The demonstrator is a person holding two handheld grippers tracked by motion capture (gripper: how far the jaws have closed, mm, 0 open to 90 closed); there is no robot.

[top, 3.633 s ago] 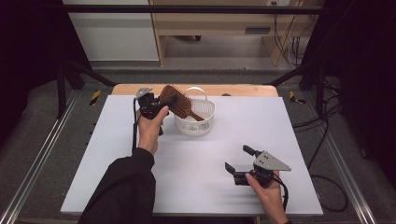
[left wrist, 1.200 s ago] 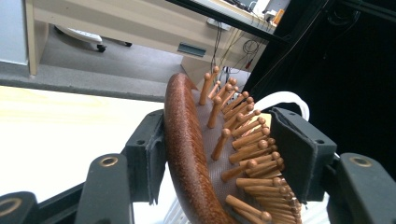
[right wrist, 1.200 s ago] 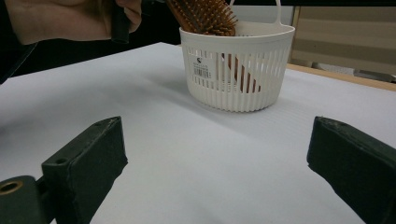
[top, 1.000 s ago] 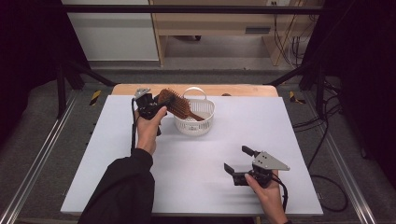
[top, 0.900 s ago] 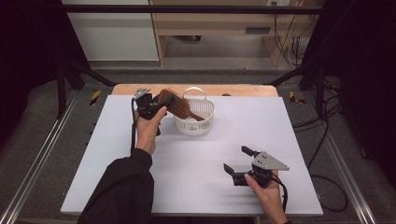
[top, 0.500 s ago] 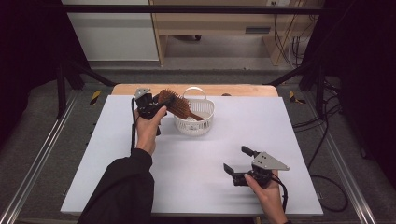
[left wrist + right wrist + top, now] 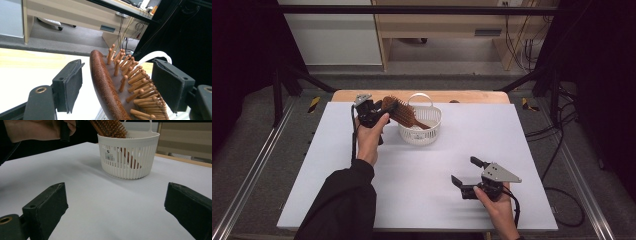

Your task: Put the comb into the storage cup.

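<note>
Between the parted left claw (image 7: 117,85) jaws, untouched wooden hairbrush (image 7: 112,85), handle in white basket (image 7: 421,131), right claw (image 7: 466,173) agape.

The hairbrush (image 7: 105,85) looks like polished brown wood, its rim faintly speckled and glossy, with turned wooden pins set in a matt grey-brown cushion. It leans in a basket (image 7: 432,131) of cream-white plastic, smooth and slightly shiny, with slotted walls and a small printed label. Around the basket, the table (image 7: 422,190) has a matt white, paper-like top; beyond the basket a pale wooden edge shows. The left hand-held gripper (image 7: 122,82) has matt black pads with a fine rubbery grain.
</note>
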